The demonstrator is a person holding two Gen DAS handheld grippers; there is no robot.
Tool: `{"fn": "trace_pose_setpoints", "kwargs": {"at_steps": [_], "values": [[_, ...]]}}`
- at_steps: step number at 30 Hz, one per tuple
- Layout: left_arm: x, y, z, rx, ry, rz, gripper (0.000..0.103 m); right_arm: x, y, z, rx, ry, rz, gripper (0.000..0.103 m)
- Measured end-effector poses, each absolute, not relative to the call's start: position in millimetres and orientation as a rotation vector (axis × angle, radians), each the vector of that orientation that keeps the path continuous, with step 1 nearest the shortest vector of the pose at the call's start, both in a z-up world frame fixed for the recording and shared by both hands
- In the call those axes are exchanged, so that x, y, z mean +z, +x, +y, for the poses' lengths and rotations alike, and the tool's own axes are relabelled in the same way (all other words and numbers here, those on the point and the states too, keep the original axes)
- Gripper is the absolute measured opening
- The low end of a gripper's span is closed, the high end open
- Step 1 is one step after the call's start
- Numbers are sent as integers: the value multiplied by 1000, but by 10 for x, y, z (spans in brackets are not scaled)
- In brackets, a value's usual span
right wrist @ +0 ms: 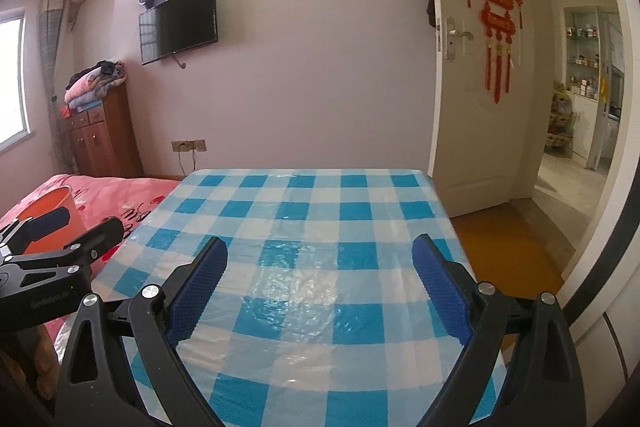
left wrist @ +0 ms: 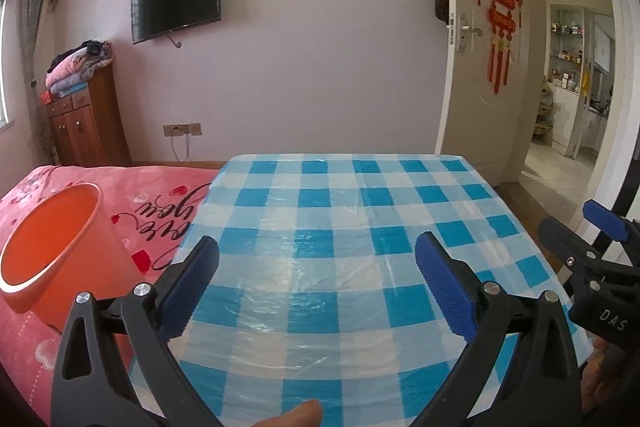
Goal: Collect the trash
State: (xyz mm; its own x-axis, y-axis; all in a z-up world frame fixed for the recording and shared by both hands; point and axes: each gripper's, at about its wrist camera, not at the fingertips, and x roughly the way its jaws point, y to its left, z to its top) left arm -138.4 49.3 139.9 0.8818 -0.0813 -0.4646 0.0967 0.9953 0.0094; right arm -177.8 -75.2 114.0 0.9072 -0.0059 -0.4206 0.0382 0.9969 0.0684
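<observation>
No trash visible on the checkered bench (left wrist: 340, 211) right now. Left gripper (left wrist: 316, 291) and right gripper (right wrist: 320, 291) both gape, holding nothing. Orange bin (left wrist: 52, 247) waits on the bed by the bench's left edge, so next it's finding trash.

Blue-checked plastic-covered table (left wrist: 344, 211)

Bucket (left wrist: 52, 251) on bed (left wrist: 152, 195), left of table (left wrist: 340, 211)

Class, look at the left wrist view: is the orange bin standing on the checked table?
No. The orange bin sits on the pink bedspread, beside the table.
</observation>
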Motion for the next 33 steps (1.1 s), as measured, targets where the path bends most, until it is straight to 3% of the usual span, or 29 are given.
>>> {"fn": "trace_pose_setpoints", "kwargs": {"at_steps": [20,33], "values": [[1151,-1180,297,-137,20,556,99,895,-1612,-895,-8,111,498,94],[365,-432,126,-21,10,793,99,176,-953,-1123,-6,198,734,94]]}}
